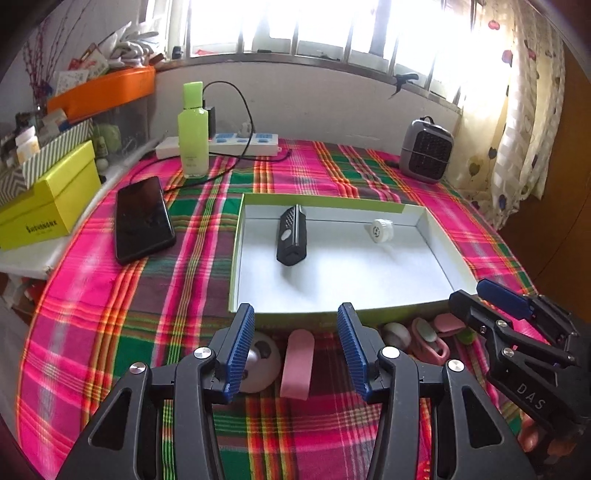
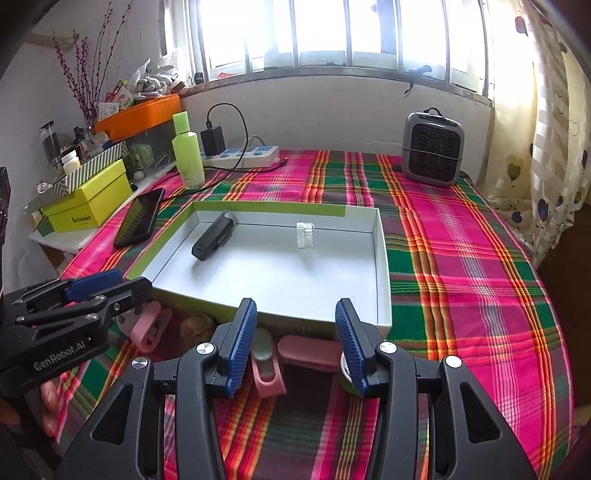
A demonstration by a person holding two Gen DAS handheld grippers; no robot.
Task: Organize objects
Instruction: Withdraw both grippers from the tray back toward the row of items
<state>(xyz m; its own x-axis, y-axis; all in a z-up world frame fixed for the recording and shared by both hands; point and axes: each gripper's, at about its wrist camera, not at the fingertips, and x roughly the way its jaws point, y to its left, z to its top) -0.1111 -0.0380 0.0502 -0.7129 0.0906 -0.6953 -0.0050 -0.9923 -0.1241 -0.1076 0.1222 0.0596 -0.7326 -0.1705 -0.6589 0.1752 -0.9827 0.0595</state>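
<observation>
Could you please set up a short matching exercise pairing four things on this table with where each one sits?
Things:
1. black device
2. phone
3. pink case
4. grey heater

Places:
A. far right corner of the table
B. inside the shallow tray
C. on the cloth, left of the tray
D. on the cloth, in front of the tray's near wall

Pairs: 1-B, 2-C, 3-D, 4-A

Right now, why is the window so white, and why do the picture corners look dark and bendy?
Left wrist view: daylight overexposes the window, washing out the panes. Right wrist view: same glare at the window; the fisheye lens curves the tablecloth stripes and darkens the corners.
</observation>
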